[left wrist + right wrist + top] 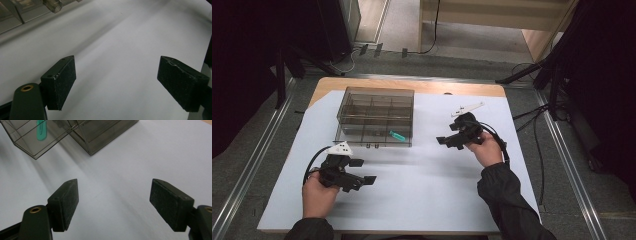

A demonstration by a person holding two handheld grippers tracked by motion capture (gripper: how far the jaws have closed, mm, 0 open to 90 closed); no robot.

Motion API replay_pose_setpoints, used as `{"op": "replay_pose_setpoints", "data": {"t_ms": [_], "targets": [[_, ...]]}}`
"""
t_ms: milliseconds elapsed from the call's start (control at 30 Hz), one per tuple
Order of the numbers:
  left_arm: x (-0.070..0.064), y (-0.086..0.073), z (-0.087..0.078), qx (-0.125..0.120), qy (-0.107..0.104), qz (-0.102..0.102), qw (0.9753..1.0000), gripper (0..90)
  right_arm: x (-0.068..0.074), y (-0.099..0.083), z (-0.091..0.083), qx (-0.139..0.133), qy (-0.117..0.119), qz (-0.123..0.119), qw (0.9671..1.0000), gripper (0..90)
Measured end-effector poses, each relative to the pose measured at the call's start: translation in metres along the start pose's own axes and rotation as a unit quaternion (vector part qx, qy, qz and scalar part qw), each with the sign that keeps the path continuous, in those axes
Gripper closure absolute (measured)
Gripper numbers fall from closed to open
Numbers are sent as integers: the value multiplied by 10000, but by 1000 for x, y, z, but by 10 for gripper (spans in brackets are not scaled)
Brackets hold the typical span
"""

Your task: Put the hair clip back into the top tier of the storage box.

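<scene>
Both jaws gape empty: the right gripper [447, 141] is aimed, perhaps, at the green clip [397, 135] in the box [343, 111] at ten o'clock; the left gripper [363, 171] is parked clear.

- Left gripper [362, 171]: black body, grey three-cornered plate on top, black cable looping from its rear.
- Right gripper [443, 141]: black body, black cable trailing behind the hand.
- Fingers [60, 81]: black rectangular blocks with matte, lightly scuffed pads; a brass-ringed hole in each arm.
- Sleeves [507, 195]: dark, long, gathered at the cuff.
</scene>
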State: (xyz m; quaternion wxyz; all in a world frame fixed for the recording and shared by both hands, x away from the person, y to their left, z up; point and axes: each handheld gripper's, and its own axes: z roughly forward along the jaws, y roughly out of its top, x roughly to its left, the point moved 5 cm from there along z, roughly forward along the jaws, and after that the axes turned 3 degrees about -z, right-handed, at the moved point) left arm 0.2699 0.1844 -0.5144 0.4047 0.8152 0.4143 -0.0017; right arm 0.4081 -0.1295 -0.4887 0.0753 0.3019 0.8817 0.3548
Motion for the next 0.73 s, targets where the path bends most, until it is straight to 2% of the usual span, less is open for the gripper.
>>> {"op": "replay_pose_setpoints", "data": {"t_ms": [633, 733], "targets": [[-2, -1, 0, 31, -23, 37, 10000, 164, 2, -1, 7, 101, 7, -57, 9999, 246], [-2, -1, 1, 23, -30, 32, 10000, 163, 3, -1, 9, 46, 59, -147, 9999, 246]]}}
